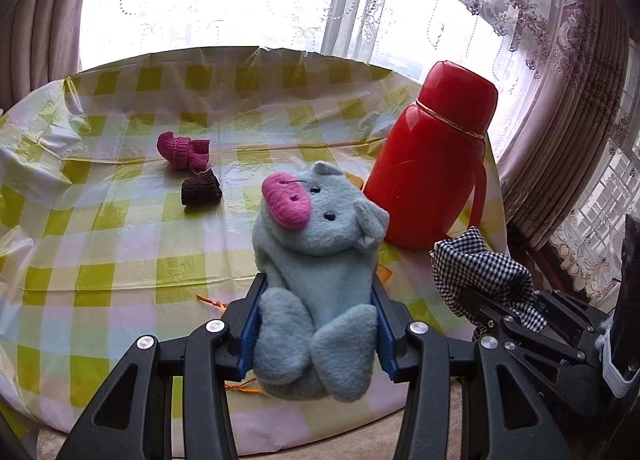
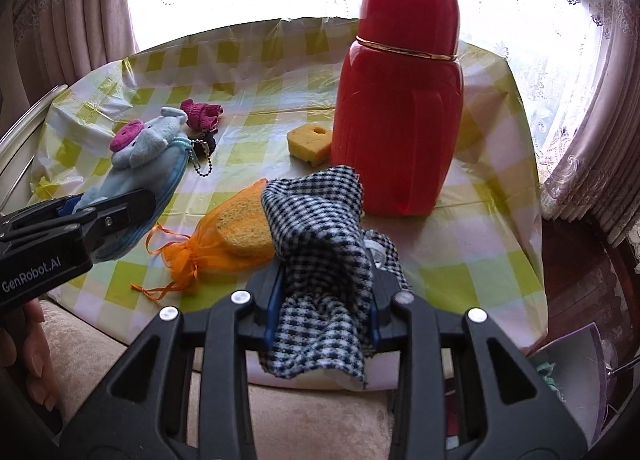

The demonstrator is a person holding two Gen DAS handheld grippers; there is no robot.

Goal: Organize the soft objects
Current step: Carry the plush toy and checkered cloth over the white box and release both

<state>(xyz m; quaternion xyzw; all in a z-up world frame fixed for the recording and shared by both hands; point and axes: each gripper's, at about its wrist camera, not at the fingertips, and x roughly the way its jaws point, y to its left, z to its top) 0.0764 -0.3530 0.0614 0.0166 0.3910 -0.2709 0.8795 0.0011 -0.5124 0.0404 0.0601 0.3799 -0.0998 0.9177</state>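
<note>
Covering table (image 2: 492, 219): checked cloth; curtains (image 1: 560, 59) behind.

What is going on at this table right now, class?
A person is sorting soft things with two hand-held tongs. The left tongs are clamped on a blue plush pouch with a pink snout, held above the checked tablecloth. The right tongs grip a black-and-white checked cloth. Still lying on the table are pink knit pieces, a dark knit piece, an orange mesh bag and a yellow sponge, beside a red flask.
</note>
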